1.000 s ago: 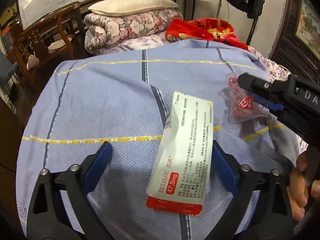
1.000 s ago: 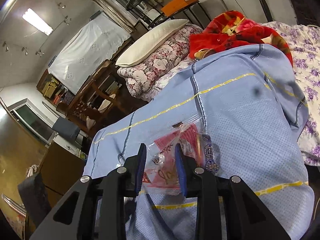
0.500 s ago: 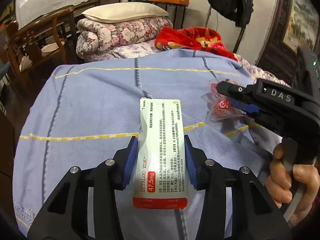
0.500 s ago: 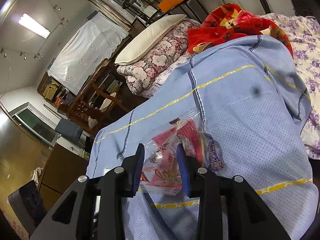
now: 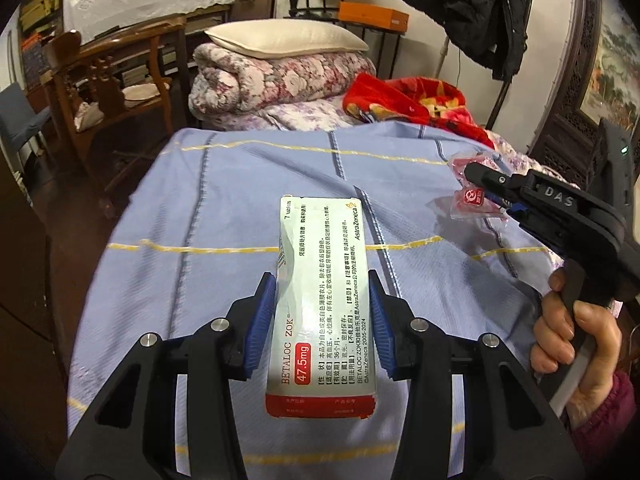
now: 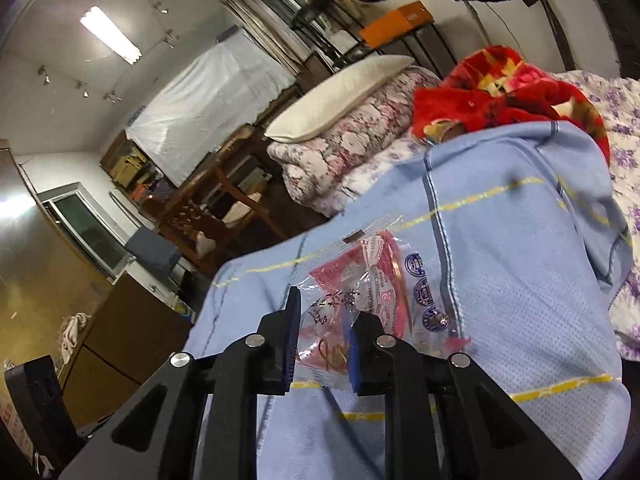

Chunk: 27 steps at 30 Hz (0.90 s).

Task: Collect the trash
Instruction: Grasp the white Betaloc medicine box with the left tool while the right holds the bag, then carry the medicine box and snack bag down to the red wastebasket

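— Where is the light coming from?
— A long white ceiling strip lamp [image 6: 110, 35]; it glares off the glossy white-and-red medicine box [image 5: 322, 304].
— Sharp?
— Centres are. Fisheye edges bend and darken; the room's corners stay dim.

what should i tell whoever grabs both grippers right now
Left gripper: shut on the medicine box, held above the blue blanket.
Right gripper: shut on the plastic wrapper, also over the blanket.
Done: both pieces of trash are gripped.
Left: carry both to a bin; none is visible in either view.
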Available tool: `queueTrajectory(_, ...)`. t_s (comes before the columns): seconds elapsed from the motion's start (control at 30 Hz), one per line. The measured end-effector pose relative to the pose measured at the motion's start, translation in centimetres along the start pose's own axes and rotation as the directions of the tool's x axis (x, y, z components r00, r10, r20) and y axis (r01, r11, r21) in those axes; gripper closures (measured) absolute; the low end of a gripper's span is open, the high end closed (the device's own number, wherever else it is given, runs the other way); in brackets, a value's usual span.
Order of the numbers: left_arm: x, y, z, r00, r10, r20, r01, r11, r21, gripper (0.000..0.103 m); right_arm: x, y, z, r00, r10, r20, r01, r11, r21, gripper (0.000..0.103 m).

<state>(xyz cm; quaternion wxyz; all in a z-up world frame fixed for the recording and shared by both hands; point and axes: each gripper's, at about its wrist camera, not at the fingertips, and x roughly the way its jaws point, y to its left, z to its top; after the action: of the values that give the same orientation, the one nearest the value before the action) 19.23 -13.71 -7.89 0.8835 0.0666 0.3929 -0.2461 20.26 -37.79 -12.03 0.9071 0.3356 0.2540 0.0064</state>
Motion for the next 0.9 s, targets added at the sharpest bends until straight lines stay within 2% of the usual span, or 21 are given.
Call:
queueTrajectory(0.23, -7.4, 2.9, -1.3, 0.998, 0.037, 0.052, -0.033, 0.996, -0.078, 0.058, -0.3, -1.0, 0.4, 1.000, 0.025, -0.002, -0.025, 0.997, 0.067, 0.083)
queueTrajectory(0.4, -14.2, 5.6, -3.5, 0.990, 0.114, 0.086, -0.101, 0.985, -0.141, 0.058, -0.6, -0.6, 0.0, 0.999, 0.042, 0.000, -0.042, 0.998, 0.049, 0.083)
queueTrajectory(0.53, -19.9, 7.9, -6.2, 0.975, 0.195, 0.108, -0.172, 0.966, -0.193, 0.058, -1.5, 0.1, -0.8, 0.999, 0.047, -0.001, -0.047, 0.999, 0.009, 0.083)
queueTrajectory(0.7, -26.4, 10.4, -10.7, 0.948, 0.292, 0.131, -0.252, 0.933, -0.256, 0.058, -3.6, 1.4, -2.5, 0.998, 0.062, 0.017, -0.061, 0.997, -0.051, 0.083)
queueTrajectory(0.9, -31.2, 12.2, -16.1, 0.933, 0.333, 0.134, -0.278, 0.906, -0.319, 0.058, -7.7, 3.4, -6.1, 0.995, 0.095, 0.026, -0.091, 0.987, -0.131, 0.083)
